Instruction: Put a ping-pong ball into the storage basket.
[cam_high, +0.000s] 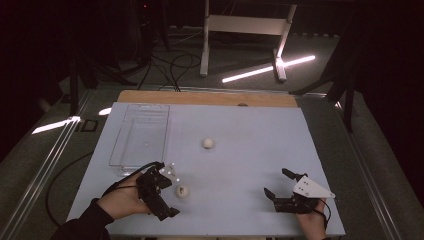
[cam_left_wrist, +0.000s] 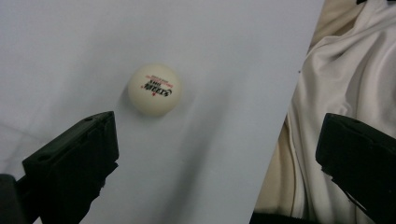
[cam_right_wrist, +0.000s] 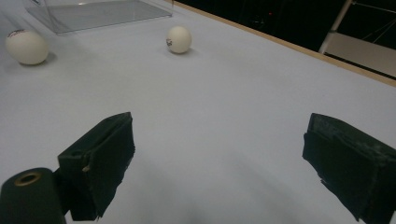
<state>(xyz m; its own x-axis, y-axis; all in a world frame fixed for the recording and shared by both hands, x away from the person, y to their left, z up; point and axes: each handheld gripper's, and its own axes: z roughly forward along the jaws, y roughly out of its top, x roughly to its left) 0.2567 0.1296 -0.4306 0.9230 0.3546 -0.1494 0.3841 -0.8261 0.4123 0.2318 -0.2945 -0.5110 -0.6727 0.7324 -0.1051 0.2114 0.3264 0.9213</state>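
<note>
Left tool (cam_high: 167, 192) released, jaws wide, beside near ball (cam_high: 182, 191) – seemingly lining up a grab | right tool (cam_high: 280, 187) released, idle on bench (cam_high: 250, 150) | far ball (cam_high: 208, 143) mid-bench, near clear tray (cam_high: 120, 145)

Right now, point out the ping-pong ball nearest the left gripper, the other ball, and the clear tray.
Near ping-pong ball (cam_left_wrist: 154, 89), left gripper view, printed face.
Far ping-pong ball (cam_high: 208, 143), high view, top.
Clear plastic tray (cam_high: 120, 162), high view, near rim.
</note>
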